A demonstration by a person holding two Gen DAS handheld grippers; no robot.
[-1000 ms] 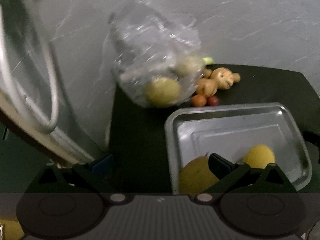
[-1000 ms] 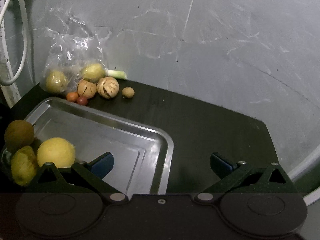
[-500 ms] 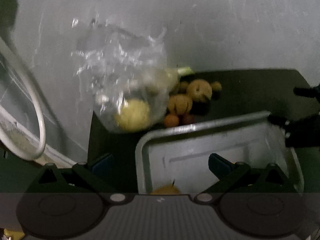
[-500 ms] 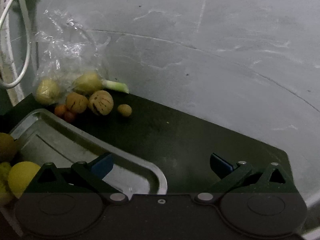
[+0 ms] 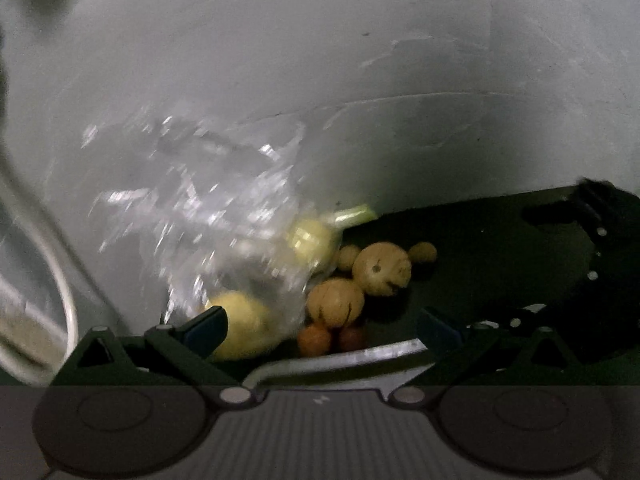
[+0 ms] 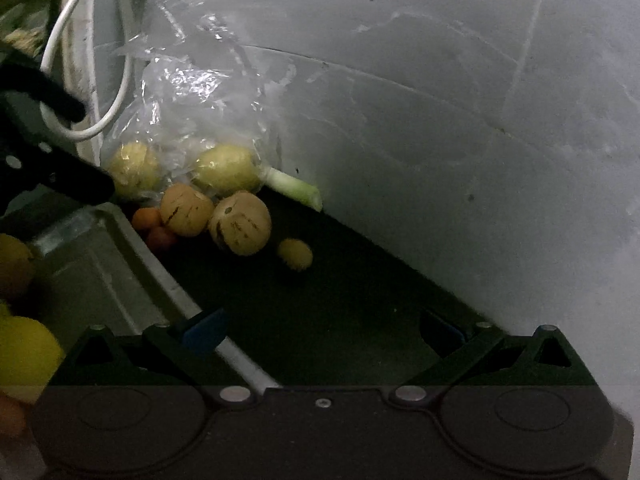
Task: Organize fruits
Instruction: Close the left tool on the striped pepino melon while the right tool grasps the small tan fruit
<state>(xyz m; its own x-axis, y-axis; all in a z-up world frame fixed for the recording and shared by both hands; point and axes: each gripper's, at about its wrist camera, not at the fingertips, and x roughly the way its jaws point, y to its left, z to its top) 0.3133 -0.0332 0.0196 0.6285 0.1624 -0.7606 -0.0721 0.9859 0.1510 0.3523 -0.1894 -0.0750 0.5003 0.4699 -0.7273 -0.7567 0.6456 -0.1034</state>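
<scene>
Two striped tan fruits (image 6: 240, 222) lie side by side on the dark mat (image 6: 340, 300), just past the corner of the metal tray (image 6: 132, 240). Touching them on the tray side sit a small orange fruit (image 6: 146, 218) and a small red fruit (image 6: 160, 238); a small fuzzy yellow fruit (image 6: 295, 254) lies a little apart on the other side. Behind these, a crumpled clear plastic bag (image 6: 192, 92) leans against the grey wall (image 6: 440, 80) and holds two pale yellow fruits (image 6: 226, 168). A green stalk (image 6: 296, 189) pokes out beside the bag. Inside the tray, at the left edge of the right wrist view, more yellow fruits (image 6: 24, 352) show in part.

Left tool (image 5: 322, 322) is released, its fingers spread wide with nothing between them, hovering over the tray rim (image 5: 360, 354) and facing the bag and loose fruits. Right tool (image 6: 320, 330) is likewise spread and empty, above the mat beside the tray. A white cable (image 6: 116, 92) hangs at the wall.
</scene>
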